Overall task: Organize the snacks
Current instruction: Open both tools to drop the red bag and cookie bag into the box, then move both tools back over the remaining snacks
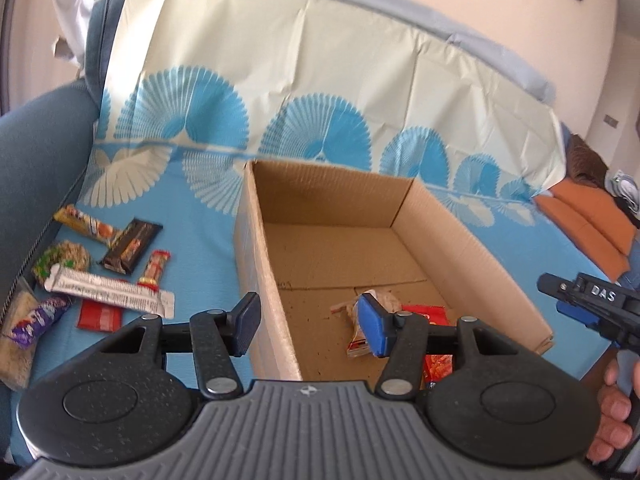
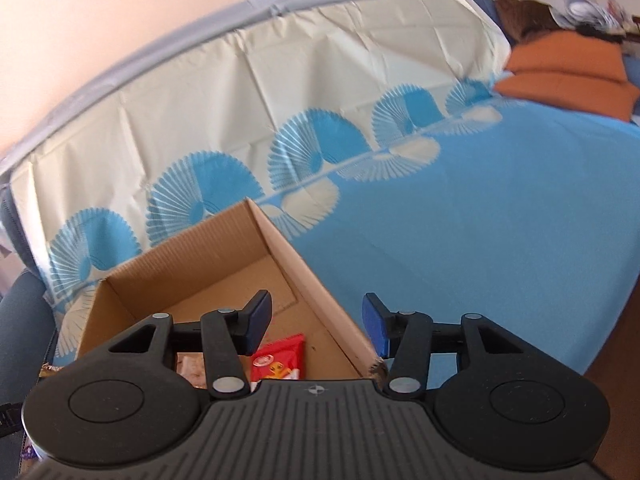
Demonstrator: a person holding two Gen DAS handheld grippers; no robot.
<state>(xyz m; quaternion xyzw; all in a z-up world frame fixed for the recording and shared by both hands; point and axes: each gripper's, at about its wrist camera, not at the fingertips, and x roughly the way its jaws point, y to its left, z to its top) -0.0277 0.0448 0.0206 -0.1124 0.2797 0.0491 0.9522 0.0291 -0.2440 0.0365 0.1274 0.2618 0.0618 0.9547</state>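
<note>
An open cardboard box (image 1: 256, 240) stands on the blue cloth. On its floor lie a red packet (image 1: 430, 316) and a clear-wrapped pale snack (image 1: 360, 320). Left of the box lie several loose snacks: an orange bar (image 1: 86, 220), a dark brown bar (image 1: 132, 244), a long silver wrapper (image 1: 108, 290), a flat red packet (image 1: 100, 316) and a purple packet (image 1: 38, 320). My left gripper (image 1: 310, 320) is open and empty above the box's left wall. My right gripper (image 2: 316, 320) is open and empty over the box's (image 2: 320, 288) right wall, with the red packet (image 2: 280, 356) below it.
A blue cloth with a fan pattern (image 1: 192, 248) covers the seat and runs up the backrest. A grey-blue armrest (image 1: 40, 152) rises at the left. Orange cushions (image 2: 568, 68) lie at the far right. In the left wrist view a hand (image 1: 616, 412) holds the right gripper (image 1: 580, 304).
</note>
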